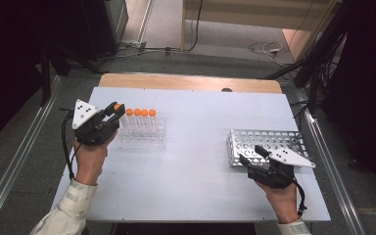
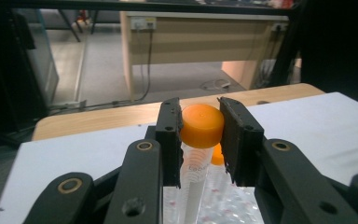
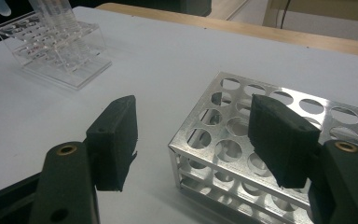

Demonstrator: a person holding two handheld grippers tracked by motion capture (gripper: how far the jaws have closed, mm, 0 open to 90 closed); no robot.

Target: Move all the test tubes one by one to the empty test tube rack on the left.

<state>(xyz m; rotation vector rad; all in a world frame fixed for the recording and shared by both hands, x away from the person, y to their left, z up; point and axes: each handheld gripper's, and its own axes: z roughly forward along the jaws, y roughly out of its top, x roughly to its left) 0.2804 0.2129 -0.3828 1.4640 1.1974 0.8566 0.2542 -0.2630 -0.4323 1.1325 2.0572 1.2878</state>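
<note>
Left gripper: clamped an orange-capped tube above the clear rack.
Right gripper: jaws apart, empty, at the metal rack corner.
Worktop: bare between racks.

Left gripper at the table's left, held in the left hand, forearm in a pale sleeve rising from the bottom edge; jaws clamped tight, pointing away from the person. Right gripper at the table's right, gripped by the right hand, angled toward the upper left; jaws spread wide, nothing pressed between the pads.
</note>
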